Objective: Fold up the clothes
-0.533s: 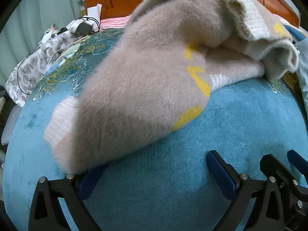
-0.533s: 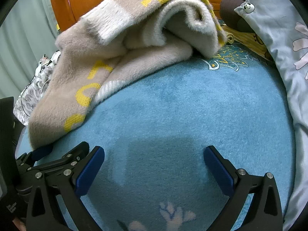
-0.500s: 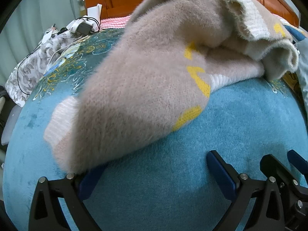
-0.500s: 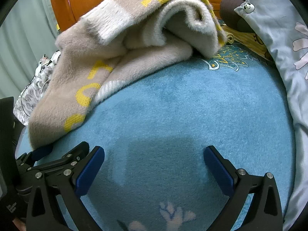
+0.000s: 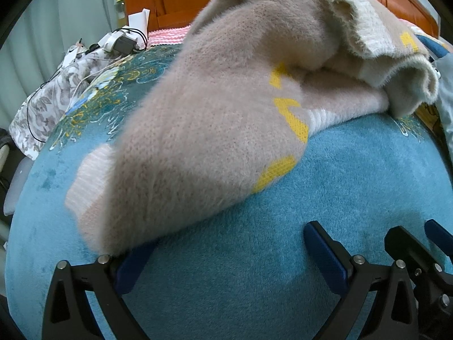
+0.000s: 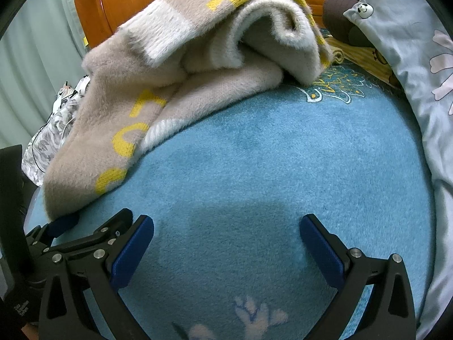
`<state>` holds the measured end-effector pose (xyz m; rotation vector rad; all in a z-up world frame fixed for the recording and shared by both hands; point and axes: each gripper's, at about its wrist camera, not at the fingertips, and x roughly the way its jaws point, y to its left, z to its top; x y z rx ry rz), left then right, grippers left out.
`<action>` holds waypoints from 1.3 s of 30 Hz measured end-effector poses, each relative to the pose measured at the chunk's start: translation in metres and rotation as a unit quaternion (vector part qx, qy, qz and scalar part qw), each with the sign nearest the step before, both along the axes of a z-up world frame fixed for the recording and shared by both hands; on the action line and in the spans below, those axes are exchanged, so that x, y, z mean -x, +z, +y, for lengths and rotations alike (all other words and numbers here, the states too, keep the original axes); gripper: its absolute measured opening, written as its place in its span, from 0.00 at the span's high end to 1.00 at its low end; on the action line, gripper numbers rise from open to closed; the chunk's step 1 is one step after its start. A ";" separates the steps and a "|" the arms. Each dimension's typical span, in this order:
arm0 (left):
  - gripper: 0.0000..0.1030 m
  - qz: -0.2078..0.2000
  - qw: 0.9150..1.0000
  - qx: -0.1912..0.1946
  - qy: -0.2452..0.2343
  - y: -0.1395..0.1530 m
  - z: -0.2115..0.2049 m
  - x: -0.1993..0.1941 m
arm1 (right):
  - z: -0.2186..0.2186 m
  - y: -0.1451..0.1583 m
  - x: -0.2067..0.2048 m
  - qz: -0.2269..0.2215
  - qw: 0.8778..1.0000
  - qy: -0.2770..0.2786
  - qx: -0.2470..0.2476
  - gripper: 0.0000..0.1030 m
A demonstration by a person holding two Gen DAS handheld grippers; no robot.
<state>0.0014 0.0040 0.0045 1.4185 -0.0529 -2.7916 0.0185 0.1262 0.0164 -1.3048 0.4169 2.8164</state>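
A fuzzy beige sweater (image 5: 226, 107) with yellow letters and white patches lies crumpled on a blue plush blanket (image 5: 339, 184); it also shows in the right wrist view (image 6: 175, 70). My left gripper (image 5: 226, 255) is open, and its left finger sits under the sweater's near sleeve end. My right gripper (image 6: 226, 243) is open and empty over bare blanket (image 6: 269, 170), just right of the left gripper (image 6: 85, 235).
An orange wooden headboard (image 6: 127, 2) stands behind. A floral cloth with cables and chargers (image 5: 70, 85) lies at the far left. A grey printed duvet (image 6: 419, 70) and a brown pillow (image 6: 339, 22) lie on the right.
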 end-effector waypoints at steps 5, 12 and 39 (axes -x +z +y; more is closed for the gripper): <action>0.00 0.000 1.000 0.001 0.000 0.001 0.001 0.000 | 0.001 0.000 0.000 -0.001 1.000 0.000 0.002 0.00; 0.00 0.002 1.000 0.001 0.001 0.002 0.003 0.001 | 0.002 0.000 0.000 -0.002 1.000 0.000 0.001 0.00; 0.00 0.006 1.000 -0.001 0.000 -0.001 -0.003 0.003 | 0.004 -0.002 0.003 -0.006 1.000 0.001 -0.006 0.00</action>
